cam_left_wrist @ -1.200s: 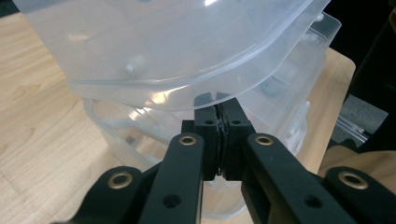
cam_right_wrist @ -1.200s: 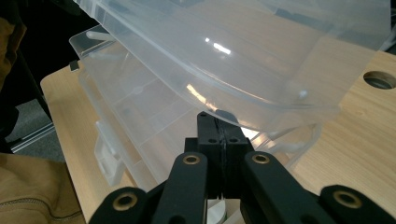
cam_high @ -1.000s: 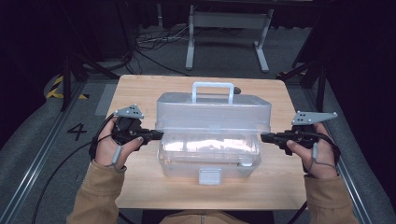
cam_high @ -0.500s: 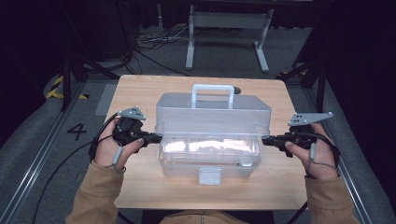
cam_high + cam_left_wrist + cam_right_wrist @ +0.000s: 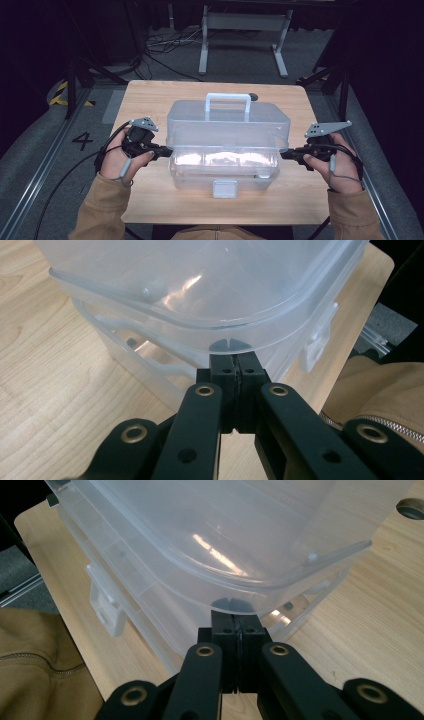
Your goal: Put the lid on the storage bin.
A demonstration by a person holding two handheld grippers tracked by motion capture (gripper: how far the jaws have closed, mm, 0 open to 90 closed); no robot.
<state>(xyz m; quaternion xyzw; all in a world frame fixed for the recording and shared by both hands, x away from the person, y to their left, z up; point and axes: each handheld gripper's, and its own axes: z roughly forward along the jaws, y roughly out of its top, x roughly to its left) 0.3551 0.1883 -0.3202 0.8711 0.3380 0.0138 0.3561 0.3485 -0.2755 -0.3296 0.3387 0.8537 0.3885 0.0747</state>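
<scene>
Black jaws of the left claw (image 5: 169, 150) and right claw (image 5: 283, 154) are pressed shut, each tip tucked under the lid rim at either end of the clear plastic storage box (image 5: 227, 142), which sits mid pale wooden worktop (image 5: 150, 100), white handle (image 5: 228, 99) farthest back

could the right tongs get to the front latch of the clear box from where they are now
Probably yes. The right tongs sit shut under the lid's rim at the box's right end, and the front latch faces the person with bare table between.
</scene>
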